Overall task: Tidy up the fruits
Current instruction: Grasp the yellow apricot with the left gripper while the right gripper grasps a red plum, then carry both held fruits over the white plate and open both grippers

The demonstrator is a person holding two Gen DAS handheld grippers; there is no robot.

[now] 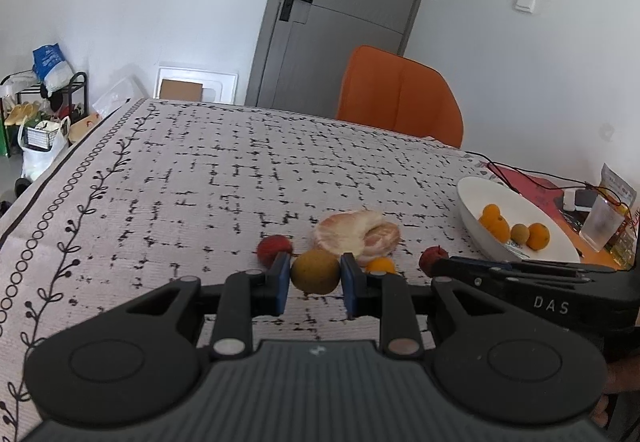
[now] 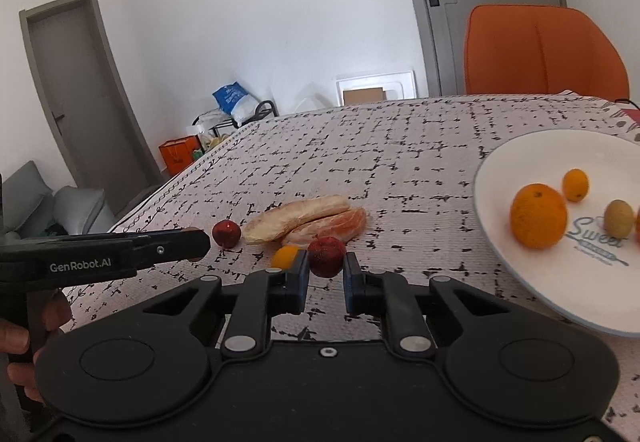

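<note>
A brown-green round fruit [image 1: 315,271] is clamped between the pads of the left gripper [image 1: 315,278], at 12 o'clock. A dark red fruit [image 2: 327,251] is pinched by the right gripper [image 2: 326,274]; the white plate [image 2: 516,274] lies at 2 o'clock.

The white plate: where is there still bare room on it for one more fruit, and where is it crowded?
On the white plate, the far half, behind the small orange fruit, is bare, and so is the near rim below the printed "Sweet". The middle is crowded: the big orange and the greenish-brown fruit sit close together.
</note>
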